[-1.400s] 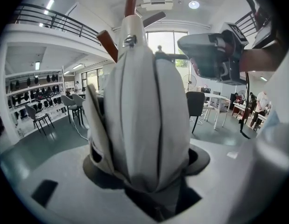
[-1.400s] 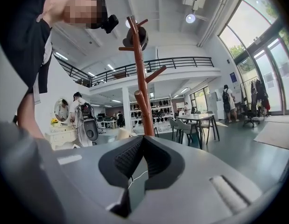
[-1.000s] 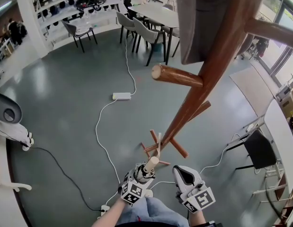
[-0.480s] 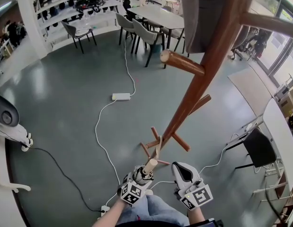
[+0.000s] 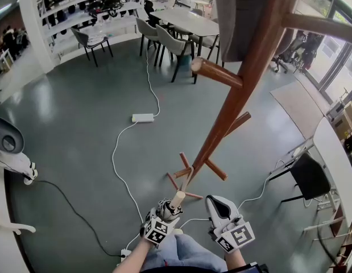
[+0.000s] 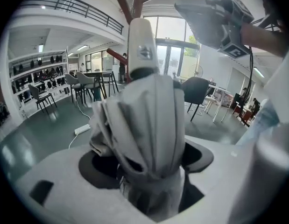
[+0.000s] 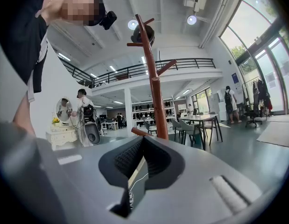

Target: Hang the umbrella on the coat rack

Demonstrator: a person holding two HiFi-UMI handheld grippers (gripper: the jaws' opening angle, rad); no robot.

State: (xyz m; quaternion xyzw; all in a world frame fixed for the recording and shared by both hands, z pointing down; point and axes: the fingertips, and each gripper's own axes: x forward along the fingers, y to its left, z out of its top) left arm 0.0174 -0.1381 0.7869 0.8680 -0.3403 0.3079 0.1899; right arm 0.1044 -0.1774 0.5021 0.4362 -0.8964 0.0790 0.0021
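A folded grey umbrella (image 6: 151, 125) with a cream handle (image 5: 177, 198) stands up out of my left gripper (image 5: 164, 210), low in the head view. Its bunched fabric fills the gap between the jaws, which have just been opening and still grip it. The brown wooden coat rack (image 5: 238, 95) rises just ahead, one peg (image 5: 218, 73) pointing left, and it also shows in the right gripper view (image 7: 157, 101). My right gripper (image 5: 222, 208) hovers beside the left one, shut with nothing in it.
A grey garment (image 5: 238, 16) hangs on the rack's top. A white cable and power strip (image 5: 143, 118) lie on the grey floor. A table with chairs (image 5: 187, 21) stands behind, a black chair (image 5: 309, 178) at right, and a white machine (image 5: 8, 147) at left.
My left gripper has sunk a little with the umbrella in it. The right gripper has kept its place.
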